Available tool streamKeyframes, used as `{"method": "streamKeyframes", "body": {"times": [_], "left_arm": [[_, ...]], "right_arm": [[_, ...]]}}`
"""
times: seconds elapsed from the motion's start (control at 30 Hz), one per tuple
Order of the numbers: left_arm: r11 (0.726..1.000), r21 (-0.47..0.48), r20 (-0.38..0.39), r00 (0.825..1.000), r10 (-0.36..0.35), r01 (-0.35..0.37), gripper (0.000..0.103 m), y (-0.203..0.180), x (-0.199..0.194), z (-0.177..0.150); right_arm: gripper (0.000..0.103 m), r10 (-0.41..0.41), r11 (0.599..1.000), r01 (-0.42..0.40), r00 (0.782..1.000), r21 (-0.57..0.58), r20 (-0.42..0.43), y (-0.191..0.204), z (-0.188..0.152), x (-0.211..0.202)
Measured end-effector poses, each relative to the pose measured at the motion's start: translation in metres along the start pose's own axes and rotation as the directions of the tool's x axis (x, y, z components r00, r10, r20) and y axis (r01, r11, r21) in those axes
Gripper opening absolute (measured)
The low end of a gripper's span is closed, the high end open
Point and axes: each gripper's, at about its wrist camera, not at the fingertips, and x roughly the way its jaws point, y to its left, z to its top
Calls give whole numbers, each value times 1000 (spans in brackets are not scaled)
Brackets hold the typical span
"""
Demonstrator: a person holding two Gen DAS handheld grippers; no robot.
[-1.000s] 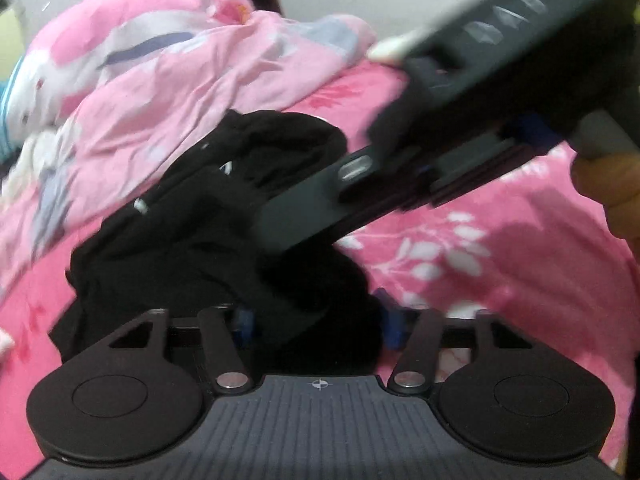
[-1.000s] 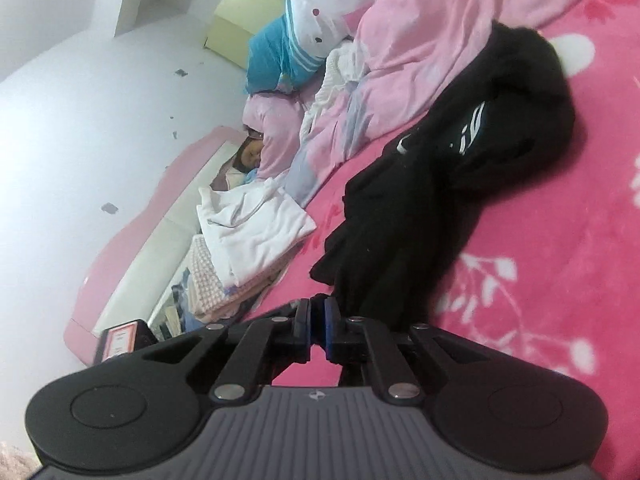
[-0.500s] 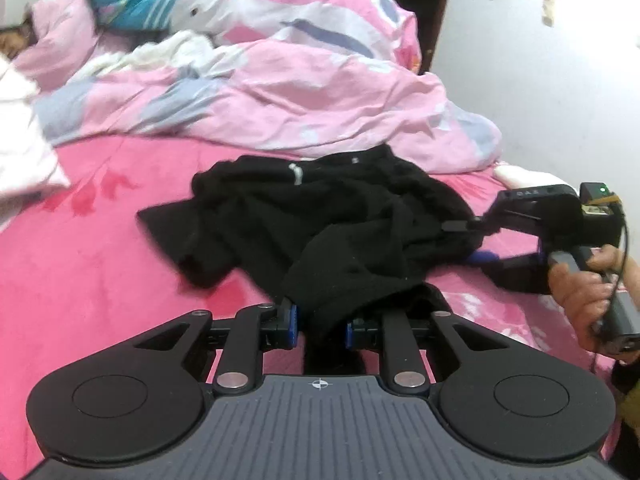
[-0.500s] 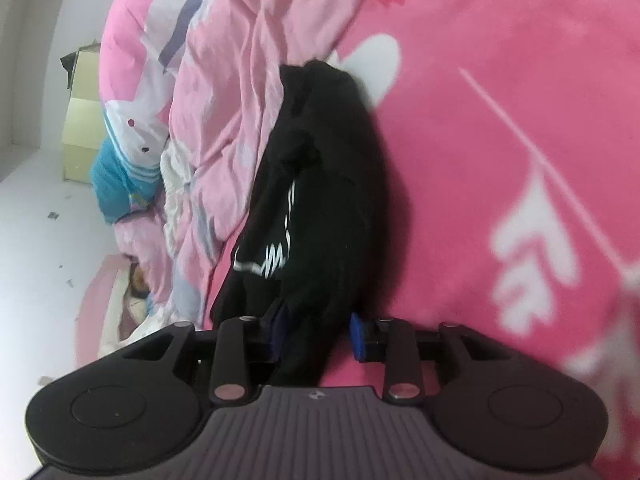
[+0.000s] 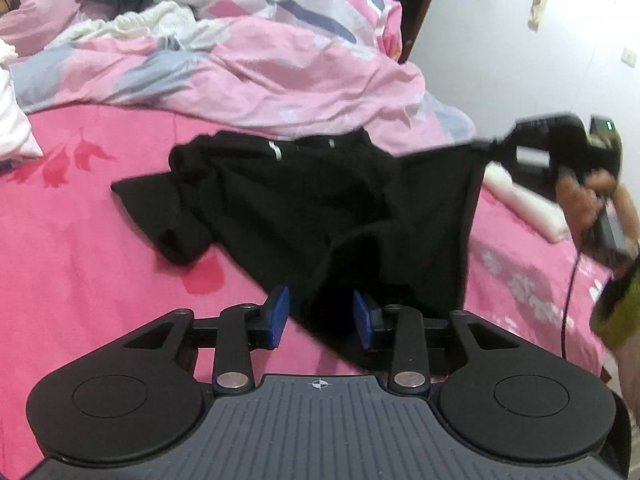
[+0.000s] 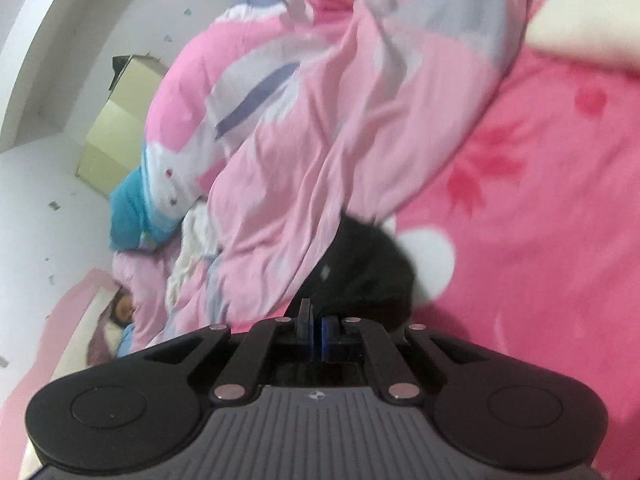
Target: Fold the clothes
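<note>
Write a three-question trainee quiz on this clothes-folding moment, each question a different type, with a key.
1. True or false: the black garment lies on a pink bedsheet.
2. Which gripper has pulled a corner of the garment up off the bed? A) left gripper B) right gripper
3. Fill in: behind the garment lies a rumpled pink ____.

Key: 1 true; 2 B, shut on the cloth, while the left's jaws are opening with cloth between them; 3 quilt.
</note>
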Motion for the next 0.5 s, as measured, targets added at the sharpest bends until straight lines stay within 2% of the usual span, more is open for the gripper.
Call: {"method": "streamKeyframes", "body": {"times": [0.23, 0.37, 0.4, 0.5], "left_arm": [[1000, 12, -48, 999, 8, -7, 35, 0, 8, -5], [1000, 3, -62, 998, 10, -10, 35, 2, 8, -4], [1000, -10, -60, 998, 9, -9, 35, 4, 7, -2], [997, -71, -45, 999, -3, 0, 35, 12, 1, 6]], "right_arm": [[3, -163, 982, 170, 984, -82, 77, -16, 26, 30], [5, -268, 963, 268, 963, -5, 28, -54, 23, 53], [5, -275, 961, 274, 961, 44, 6, -65, 20, 51], [8, -201, 971, 200, 980, 132, 0, -83, 10, 19]]}}
